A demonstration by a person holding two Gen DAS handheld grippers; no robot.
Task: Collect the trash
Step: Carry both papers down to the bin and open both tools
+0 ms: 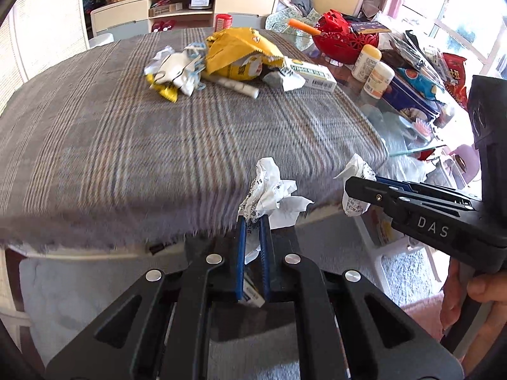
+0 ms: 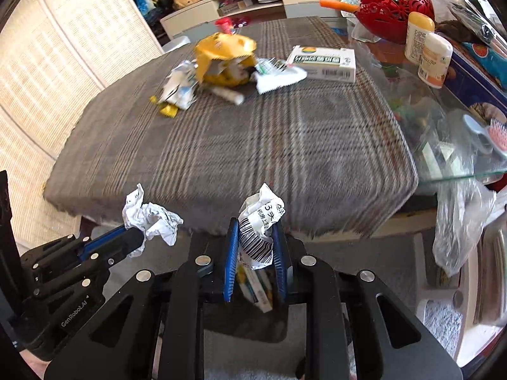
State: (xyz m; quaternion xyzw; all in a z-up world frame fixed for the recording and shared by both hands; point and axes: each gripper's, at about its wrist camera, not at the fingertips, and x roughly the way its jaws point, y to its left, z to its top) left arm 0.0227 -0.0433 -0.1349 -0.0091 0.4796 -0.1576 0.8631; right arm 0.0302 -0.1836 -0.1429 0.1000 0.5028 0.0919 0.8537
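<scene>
Plaid tablecloth [image 1: 158,133] fills the background. Angled steeply down at its near edge, my left gripper [image 1: 252,221] clamps a crumpled white paper [image 1: 269,190]; my right gripper [image 2: 255,224] pinches a barcoded paper wad [image 2: 258,231]. Remaining wrappers [image 1: 221,60] lie heaped far across the cloth.

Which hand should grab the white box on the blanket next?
Right, probably, once emptied: the white cardboard box lies on the right of the table. Both the right gripper and left gripper hold crumpled paper.
</scene>
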